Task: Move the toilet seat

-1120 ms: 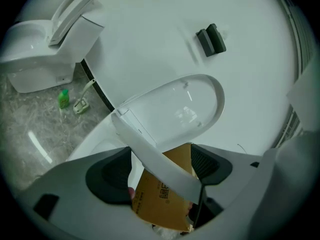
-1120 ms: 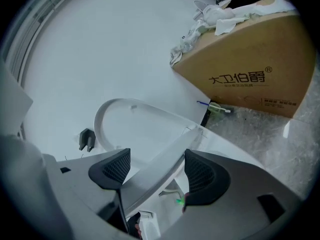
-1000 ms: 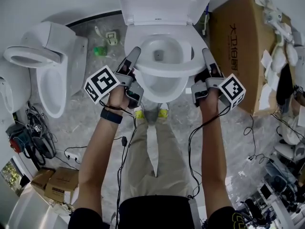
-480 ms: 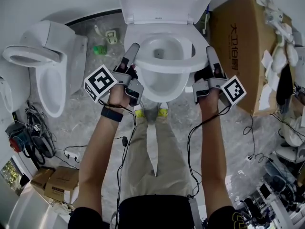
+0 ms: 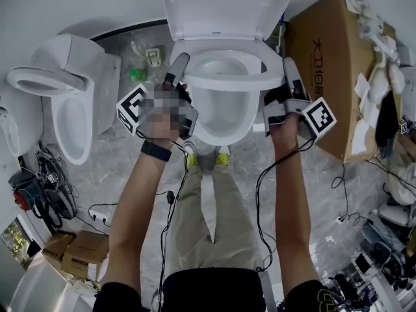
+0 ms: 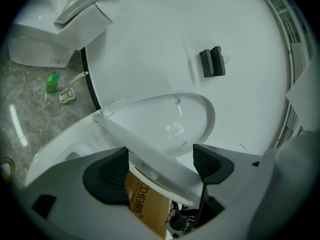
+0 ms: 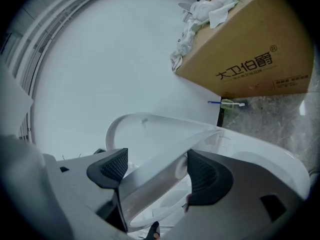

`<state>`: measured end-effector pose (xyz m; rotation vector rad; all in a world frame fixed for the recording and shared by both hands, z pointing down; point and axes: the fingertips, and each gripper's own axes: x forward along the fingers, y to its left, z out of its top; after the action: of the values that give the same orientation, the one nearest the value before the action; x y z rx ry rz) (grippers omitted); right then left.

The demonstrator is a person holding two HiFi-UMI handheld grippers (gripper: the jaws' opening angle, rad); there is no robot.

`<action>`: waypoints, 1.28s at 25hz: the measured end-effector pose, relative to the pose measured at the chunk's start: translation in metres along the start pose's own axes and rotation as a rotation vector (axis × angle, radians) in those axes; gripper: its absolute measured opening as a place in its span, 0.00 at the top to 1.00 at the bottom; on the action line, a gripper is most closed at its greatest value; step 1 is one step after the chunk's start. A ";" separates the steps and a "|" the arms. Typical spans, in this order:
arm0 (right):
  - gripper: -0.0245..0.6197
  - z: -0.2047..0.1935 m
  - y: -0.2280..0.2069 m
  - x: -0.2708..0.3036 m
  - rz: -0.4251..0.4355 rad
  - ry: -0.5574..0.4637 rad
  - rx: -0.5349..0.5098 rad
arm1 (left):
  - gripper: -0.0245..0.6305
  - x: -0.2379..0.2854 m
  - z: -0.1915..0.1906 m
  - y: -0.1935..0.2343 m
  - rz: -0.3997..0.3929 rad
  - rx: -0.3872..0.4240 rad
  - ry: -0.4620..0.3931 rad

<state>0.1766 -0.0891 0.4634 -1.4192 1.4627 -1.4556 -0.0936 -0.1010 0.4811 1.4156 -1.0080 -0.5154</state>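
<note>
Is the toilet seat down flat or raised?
Partly raised: the seat tilts up off the bowl rim, short of the upright lid.

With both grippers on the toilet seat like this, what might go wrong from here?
The left gripper has just been opening its jaws with the toilet seat between them; that side may slip and the partly raised seat could drop onto the bowl. The right gripper clamps the opposite side, so uneven lifting might twist the seat. The raised lid stands right behind, and a fast swing could bang the seat against it.
</note>
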 end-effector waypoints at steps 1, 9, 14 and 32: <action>0.37 0.001 0.001 0.002 0.002 -0.003 0.006 | 0.35 0.002 0.001 -0.001 -0.007 -0.006 -0.001; 0.36 0.010 0.011 0.020 0.010 -0.031 0.034 | 0.34 0.020 0.014 -0.014 -0.052 -0.042 -0.025; 0.35 0.018 0.020 0.031 0.010 -0.076 0.057 | 0.33 0.030 0.026 -0.021 -0.047 -0.059 -0.087; 0.34 0.039 0.041 0.082 0.050 -0.088 0.103 | 0.29 0.073 0.059 -0.037 -0.038 -0.125 -0.116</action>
<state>0.1843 -0.1848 0.4369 -1.3570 1.3406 -1.3999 -0.0939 -0.1988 0.4566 1.3072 -1.0250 -0.6833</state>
